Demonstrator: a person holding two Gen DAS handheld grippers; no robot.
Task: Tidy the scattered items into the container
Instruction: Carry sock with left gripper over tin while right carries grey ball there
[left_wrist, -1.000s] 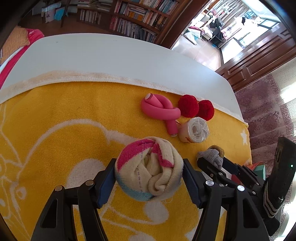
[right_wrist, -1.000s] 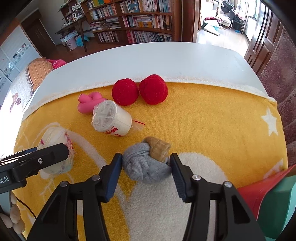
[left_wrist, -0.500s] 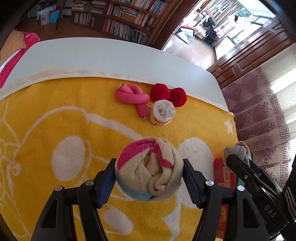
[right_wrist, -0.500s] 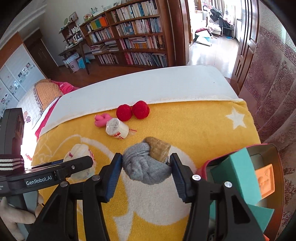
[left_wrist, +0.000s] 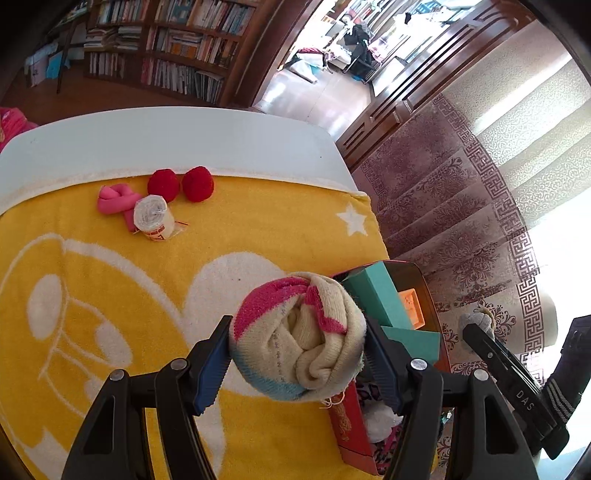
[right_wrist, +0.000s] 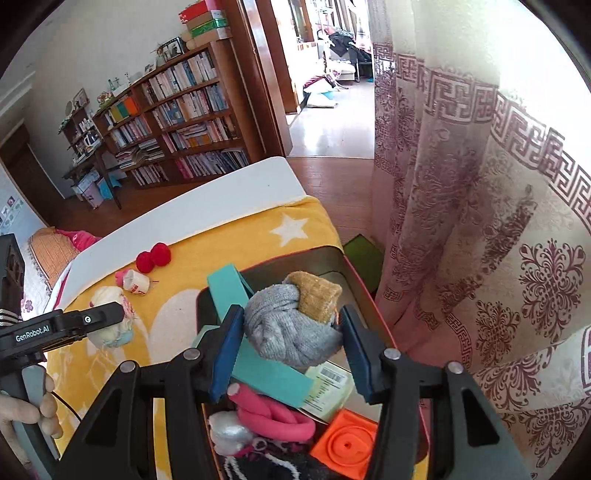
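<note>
Yellow terry towel (left_wrist: 258, 229) with white cartoon print covers most of a white table (left_wrist: 166, 140). Far left on the towel: knotted pink foam tube (left_wrist: 114, 199), touching a clear-wrapped white roll with red print (left_wrist: 153, 218). Just behind those, two red fuzzy pompom balls (left_wrist: 181, 184), side by side near the towel's far hem.

Left gripper (left_wrist: 297, 350) clenched on a rolled knit sock ball, cream with pink and pale-blue bands (left_wrist: 297, 334); blue pads press both its sides. The ball is held up in the air, over the towel right at the container's near-left edge, not inside it.

Right of that: red-rimmed rectangular tin container (right_wrist: 364, 291) sitting at the towel's right end, beside a patterned mauve curtain (right_wrist: 480, 221). Inside it: teal foam blocks (right_wrist: 229, 288), pink foam tube (right_wrist: 273, 415), orange plastic square piece (right_wrist: 343, 445), pale-green labelled packet with barcode (right_wrist: 328, 384), white fluffy lump (right_wrist: 229, 432), dark patterned fabric (right_wrist: 258, 465).

Right gripper (right_wrist: 291, 332) clamped on a grey sock ball with a tan cuff (right_wrist: 291, 325), held above the container's contents, not resting on them.

Bookshelves (right_wrist: 177, 122) along the far wall.
</note>
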